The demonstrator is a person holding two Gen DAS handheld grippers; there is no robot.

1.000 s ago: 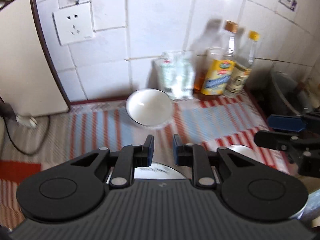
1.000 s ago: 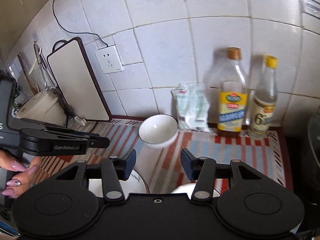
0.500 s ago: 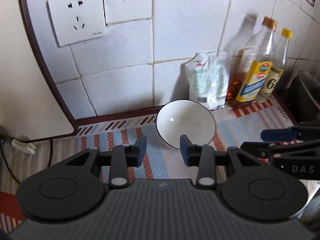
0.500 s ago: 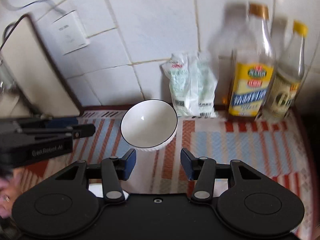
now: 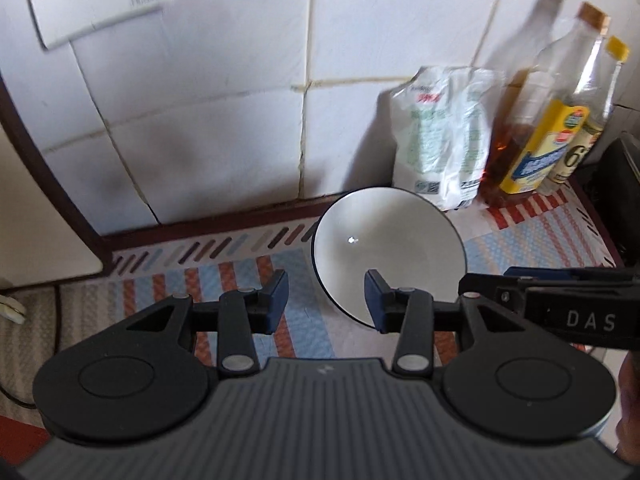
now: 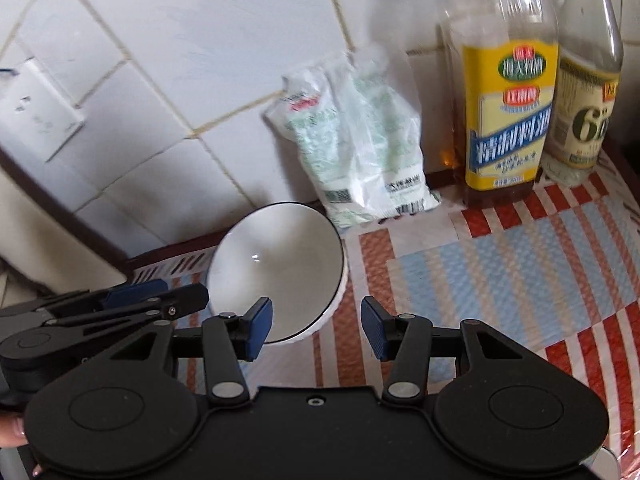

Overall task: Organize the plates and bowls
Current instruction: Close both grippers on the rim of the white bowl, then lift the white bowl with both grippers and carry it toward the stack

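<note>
1. Tiles of white ceramic make up the wall (image 5: 224,120) at the back, with a white power socket (image 5: 96,0) fixed high on its left side.
2. Striped matting in red, blue and cream (image 6: 500,272) covers the desk right up to the wall's dark base strip.
3. Pale board with a dark brown rim (image 5: 36,184) leans at the far left of the left wrist view.
4. Left hand-held gripper (image 5: 326,300) has its blue-padded jaws moderately apart with nothing between them; its right finger (image 5: 376,300) overlaps the near-left rim of the bowl in view, and I cannot tell whether it touches.
5. Right hand-held gripper (image 6: 316,328) also stands moderately apart and empty; its left finger (image 6: 258,328) sits in front of the bowl's near edge, contact unclear.
6. White bowl with a thin dark rim (image 6: 276,268) rests upright and empty on the mat, near the wall, just in front of the bag's left side.
7. Plastic bag with green and red print (image 6: 352,152) leans against the tiles.
8. Bottle with a yellow and blue label and amber liquid (image 6: 508,120) stands to the right of the bag.
9. Clear bottle with a yellow cap (image 5: 580,136) stands beside it, farther right.
10. Fingertips with painted nails (image 6: 12,436) show at the lower left edge of the right wrist view.
</note>
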